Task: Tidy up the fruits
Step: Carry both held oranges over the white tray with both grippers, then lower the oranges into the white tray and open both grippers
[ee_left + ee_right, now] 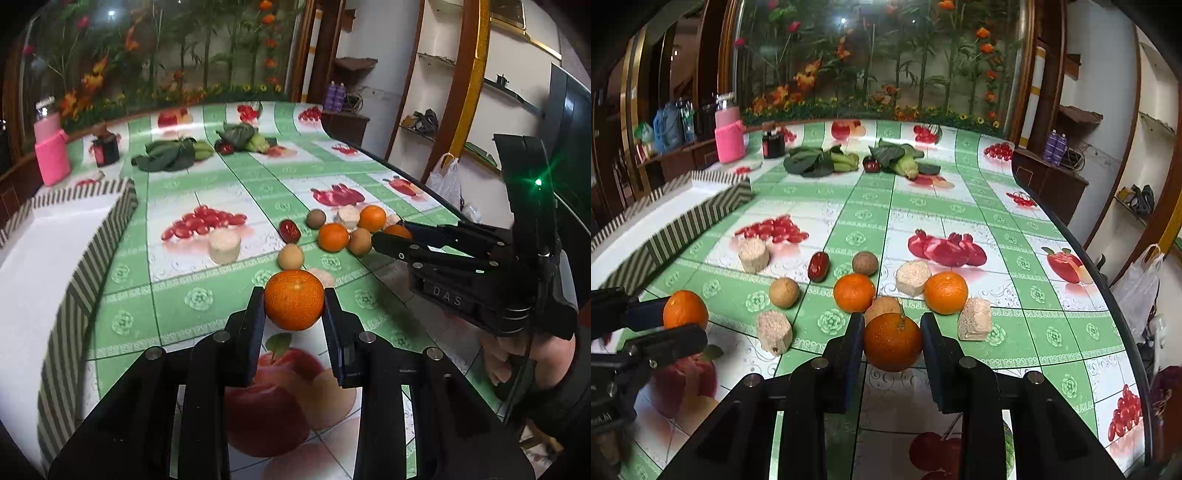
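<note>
My left gripper [294, 295] is shut on an orange [294, 300] just above the tablecloth; it also shows in the right wrist view [685, 309]. My right gripper [892, 328] is shut on a darker orange [892, 342]; in the left wrist view it [388, 236] reaches in from the right. Two more oranges [854, 292] [946, 292], brown round fruits [784, 292] [865, 263], a red date [818, 266] and pale cylindrical pieces [753, 254] lie on the cloth ahead.
A white striped-edged box [99, 236] stands at the left. Leafy greens, bananas and corn [849, 160] lie at the far end, with a pink bottle [729, 142] and a dark jar [773, 142]. The table's right edge [1108, 291] drops off near a plastic bag.
</note>
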A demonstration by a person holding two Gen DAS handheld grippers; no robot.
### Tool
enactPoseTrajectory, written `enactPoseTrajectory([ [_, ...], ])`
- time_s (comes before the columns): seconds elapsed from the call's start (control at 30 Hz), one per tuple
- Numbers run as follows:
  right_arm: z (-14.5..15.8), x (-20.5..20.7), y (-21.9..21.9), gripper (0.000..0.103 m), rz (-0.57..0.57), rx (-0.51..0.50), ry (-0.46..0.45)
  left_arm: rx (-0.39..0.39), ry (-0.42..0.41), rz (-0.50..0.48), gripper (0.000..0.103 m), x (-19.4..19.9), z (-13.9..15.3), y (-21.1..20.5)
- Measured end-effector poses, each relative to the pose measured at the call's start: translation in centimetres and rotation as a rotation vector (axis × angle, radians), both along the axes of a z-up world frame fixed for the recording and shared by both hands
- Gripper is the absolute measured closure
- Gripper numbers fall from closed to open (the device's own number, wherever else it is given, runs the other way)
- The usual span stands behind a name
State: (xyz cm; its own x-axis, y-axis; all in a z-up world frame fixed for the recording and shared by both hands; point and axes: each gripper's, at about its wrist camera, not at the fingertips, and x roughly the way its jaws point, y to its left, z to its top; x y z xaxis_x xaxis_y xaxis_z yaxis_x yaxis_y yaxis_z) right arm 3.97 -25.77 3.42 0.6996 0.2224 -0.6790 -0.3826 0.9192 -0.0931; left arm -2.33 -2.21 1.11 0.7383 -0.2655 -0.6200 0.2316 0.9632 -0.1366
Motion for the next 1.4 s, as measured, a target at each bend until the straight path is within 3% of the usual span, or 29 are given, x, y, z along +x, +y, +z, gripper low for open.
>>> enactPoseTrajectory([
  [0.2, 0.3, -0.3, -0.3, 0.073, 0.067, 0.101, 0.015, -0.013, 0.001, 0.087, 0.074, 0.3, 0.1, 1.3],
  [0.4, 0.6, -0.3, -0.6, 0.073, 0.141, 0.222, 0.036, 0.085, 0.06, 0.151, 0.074, 1.2, -0.2, 0.7],
  [0.63, 0.7, -0.5, 0.0, 0.073, 0.179, 0.233, 0.037, 0.083, 0.085, 0.145, 0.074, 2.2, 1.8, 1.0],
  [0.9, 1.4, -1.2, 0.6, 0.073, 0.173, 0.215, -0.011, 0.103, 0.068, 0.205, 0.074, 0.1, 5.1, 7.7],
  [1.0, 2.1, -1.6, 2.9, 0.073, 0.194, 0.223, 0.003, 0.104, 0.07, 0.255, 0.074, -1.2, 5.2, 11.7],
  [1.17, 3.3, -2.1, 9.4, 0.073, 0.307, 0.218, 0.039, 0.061, 0.163, 0.33, 0.074, -1.7, 2.9, 18.9],
  [1.4, 4.3, -2.4, 19.1, 0.073, 0.501, 0.192, 0.051, 0.047, 0.189, 0.384, 0.074, -2.2, 1.5, 22.7],
])
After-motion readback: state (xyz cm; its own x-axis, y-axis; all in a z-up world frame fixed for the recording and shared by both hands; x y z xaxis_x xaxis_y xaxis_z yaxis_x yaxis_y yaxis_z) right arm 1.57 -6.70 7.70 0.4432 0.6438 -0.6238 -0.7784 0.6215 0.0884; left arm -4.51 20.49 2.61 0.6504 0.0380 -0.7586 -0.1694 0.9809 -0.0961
